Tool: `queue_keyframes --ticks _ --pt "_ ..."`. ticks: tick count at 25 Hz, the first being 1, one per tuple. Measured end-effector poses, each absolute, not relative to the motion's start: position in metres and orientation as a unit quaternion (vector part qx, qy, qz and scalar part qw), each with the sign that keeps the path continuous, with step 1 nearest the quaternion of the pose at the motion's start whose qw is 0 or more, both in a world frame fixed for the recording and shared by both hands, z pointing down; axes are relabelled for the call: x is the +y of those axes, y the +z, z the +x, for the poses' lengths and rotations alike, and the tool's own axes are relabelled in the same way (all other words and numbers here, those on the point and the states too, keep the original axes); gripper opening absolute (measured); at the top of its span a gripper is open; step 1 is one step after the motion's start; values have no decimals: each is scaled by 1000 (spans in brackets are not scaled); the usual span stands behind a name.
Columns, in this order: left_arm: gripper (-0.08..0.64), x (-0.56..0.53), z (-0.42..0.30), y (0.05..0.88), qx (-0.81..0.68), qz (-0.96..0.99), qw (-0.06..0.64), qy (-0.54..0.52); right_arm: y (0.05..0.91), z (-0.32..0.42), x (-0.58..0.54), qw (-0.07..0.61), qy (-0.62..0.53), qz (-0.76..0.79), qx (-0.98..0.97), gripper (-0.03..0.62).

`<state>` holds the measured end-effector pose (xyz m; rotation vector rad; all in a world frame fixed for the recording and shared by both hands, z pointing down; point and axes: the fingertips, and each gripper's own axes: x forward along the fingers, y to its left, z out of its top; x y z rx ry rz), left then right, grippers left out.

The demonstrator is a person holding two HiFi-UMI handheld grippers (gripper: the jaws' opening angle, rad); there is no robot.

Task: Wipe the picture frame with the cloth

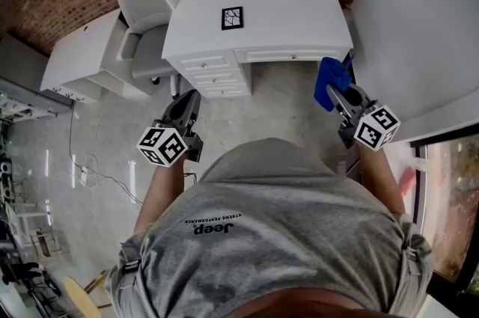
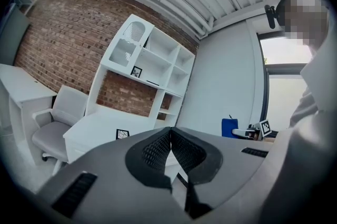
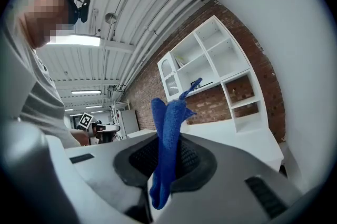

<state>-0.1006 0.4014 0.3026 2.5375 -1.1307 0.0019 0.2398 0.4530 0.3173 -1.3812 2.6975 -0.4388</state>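
Note:
A small black picture frame (image 1: 232, 18) lies on the white desk (image 1: 299, 17) ahead of me; the left gripper view catches the picture frame (image 2: 122, 134) too. My left gripper (image 1: 187, 101) is shut and empty, held over the floor short of the desk's drawers. In the left gripper view its jaws meet at the tips (image 2: 170, 130). My right gripper (image 1: 334, 88) is shut on a blue cloth (image 1: 331, 79), near the desk's right front corner. The blue cloth (image 3: 167, 136) sticks up and hangs down between the jaws in the right gripper view.
A grey office chair (image 1: 142, 47) stands left of the desk, beside another white table (image 1: 78, 58). White shelving (image 2: 147, 67) rises on the desk against a brick wall. A grey wall (image 1: 419, 25) is at my right. Cables (image 1: 90, 167) lie on the floor at left.

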Motion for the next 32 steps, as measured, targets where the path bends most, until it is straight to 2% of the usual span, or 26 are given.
queue_keyframes --ticks 10,17,23,32 --pt "20 335 -114 323 -390 899 198 2 332 224 391 29 -155 -453 877 51" --pt "20 184 -135 343 -327 924 197 -8 332 193 281 26 -143 -505 851 51" --pt "20 49 -145 329 -270 942 201 8 310 166 166 41 -150 -546 823 51" --pt "20 -59 -153 342 -246 943 223 18 320 160 68 19 -170 -571 803 51"
